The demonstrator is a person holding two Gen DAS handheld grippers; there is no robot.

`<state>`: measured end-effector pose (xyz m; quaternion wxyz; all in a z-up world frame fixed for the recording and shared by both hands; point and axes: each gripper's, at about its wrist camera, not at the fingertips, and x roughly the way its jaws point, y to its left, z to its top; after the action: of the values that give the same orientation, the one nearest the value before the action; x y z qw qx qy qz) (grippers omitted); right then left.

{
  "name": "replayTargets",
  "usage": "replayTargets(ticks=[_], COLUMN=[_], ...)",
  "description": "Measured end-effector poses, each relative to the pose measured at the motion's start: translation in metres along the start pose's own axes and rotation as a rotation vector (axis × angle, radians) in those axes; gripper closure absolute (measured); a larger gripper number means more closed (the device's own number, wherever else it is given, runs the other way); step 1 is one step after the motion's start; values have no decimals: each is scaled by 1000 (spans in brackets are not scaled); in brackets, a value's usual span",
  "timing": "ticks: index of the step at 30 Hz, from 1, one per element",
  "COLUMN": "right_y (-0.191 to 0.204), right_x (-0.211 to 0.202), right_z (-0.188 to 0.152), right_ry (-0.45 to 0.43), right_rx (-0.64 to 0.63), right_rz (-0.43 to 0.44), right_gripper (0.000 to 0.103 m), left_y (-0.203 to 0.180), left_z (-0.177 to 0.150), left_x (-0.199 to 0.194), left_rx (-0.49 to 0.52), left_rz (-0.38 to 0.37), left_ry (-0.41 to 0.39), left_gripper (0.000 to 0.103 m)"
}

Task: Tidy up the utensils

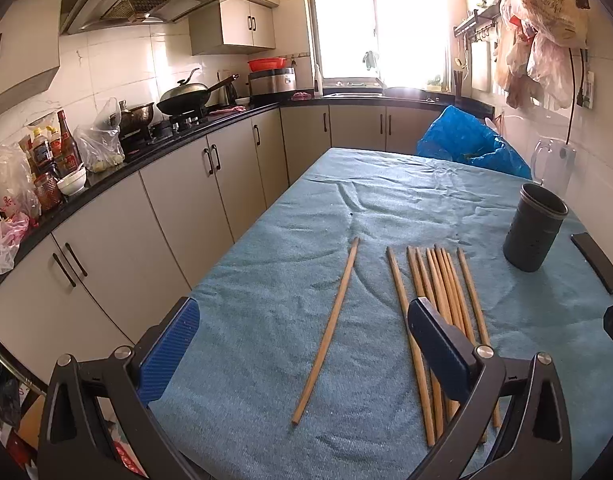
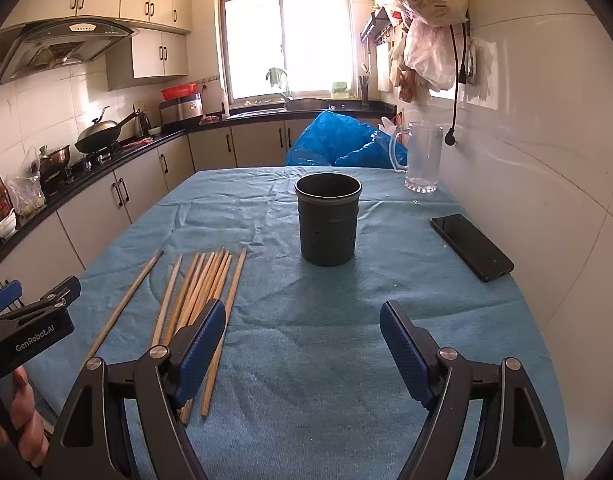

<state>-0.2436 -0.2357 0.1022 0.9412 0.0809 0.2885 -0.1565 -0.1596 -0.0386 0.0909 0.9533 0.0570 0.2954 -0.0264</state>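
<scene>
1. The left gripper (image 1: 302, 332) hangs above the near part of the table with its jaws spread wide and nothing between its blue pads (image 1: 168, 346).
2. The right gripper (image 2: 302, 334) also stands wide open over bare cloth, holding nothing; a hand (image 2: 24, 420) grips the left tool at the near left of the right wrist view.
3. A single chopstick (image 1: 326, 332) lies alone on the blue tablecloth (image 1: 266, 280), pointing away, under the gap of the left jaws.
4. Just to its right lies the bundle of chopsticks (image 1: 442, 292), close together and roughly parallel; the left gripper's right finger covers their near part.
5. The dark cup (image 2: 328, 218) stands upright and open-mouthed further back, right of the bundle and well apart from it.
6. A black phone (image 2: 470, 246) lies flat near the right wall.
7. A clear glass jug (image 2: 420, 158) stands at the far right corner, with a blue plastic bag (image 2: 338, 140) behind the table's far edge.
</scene>
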Motion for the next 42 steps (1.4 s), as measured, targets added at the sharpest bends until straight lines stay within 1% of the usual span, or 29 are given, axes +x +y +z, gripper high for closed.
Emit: replayTargets(ticks=[10, 14, 17, 20, 22, 25, 27, 29, 30, 31, 32, 34, 35, 36, 37, 38, 40, 41, 42], right_y=[0, 0, 1, -4, -5, -5, -3, 1, 4, 7, 12, 20, 25, 33, 39, 46, 56, 62, 66], right_x=[-12, -14, -11, -5, 2, 20, 37, 51, 62, 70, 80, 96, 103, 112, 117, 125, 136, 142, 150], right_z=[1, 3, 3, 6, 10, 20, 29, 36, 41, 44, 47, 52, 54, 57, 61, 64, 71, 75, 79], right_ry=[-19, -26, -20, 0, 30, 103, 174, 220, 251, 270, 294, 336, 357, 378, 393, 408, 425, 440, 456], right_rx=[5, 7, 1, 14, 6, 2, 4, 4, 0, 0, -2, -6, -5, -9, -23, -34, -30, -34, -32], right_rz=[4, 6, 7, 11, 35, 85, 140, 156, 165, 166, 173, 185, 185, 204, 226, 238, 240, 258, 267], right_gripper=[19, 19, 19, 19, 21, 26, 39, 45, 55, 60, 61, 67, 72, 72, 72, 76, 78, 80, 81], left_y=[1, 3, 5, 14, 21, 34, 38, 41, 41, 40, 39, 35, 34, 32, 29, 25, 17, 11, 9], left_z=[1, 4, 7, 10, 15, 26, 33, 41, 45, 49, 52, 59, 61, 63, 65, 66, 66, 66, 66], left_x=[-19, -21, -16, -9, 2, 21, 32, 46, 54, 62, 70, 91, 98, 108, 120, 130, 145, 158, 169], left_rx=[1, -5, 2, -18, -12, -25, -27, -33, -33, -29, -22, -21, -22, -24, -17, -8, 9, 21, 23], left_rz=[9, 10, 9, -2, -35, -91, -133, -180, -211, -238, -251, -300, -306, -309, -335, -342, -345, -362, -343], left_ry=[-35, -44, -35, -15, 29, 101, 141, 191, 215, 235, 259, 319, 340, 370, 398, 417, 456, 481, 505], left_gripper=[0, 0, 0, 0, 0, 0, 0, 0, 1, 4, 6, 19, 22, 24, 25, 27, 39, 41, 45])
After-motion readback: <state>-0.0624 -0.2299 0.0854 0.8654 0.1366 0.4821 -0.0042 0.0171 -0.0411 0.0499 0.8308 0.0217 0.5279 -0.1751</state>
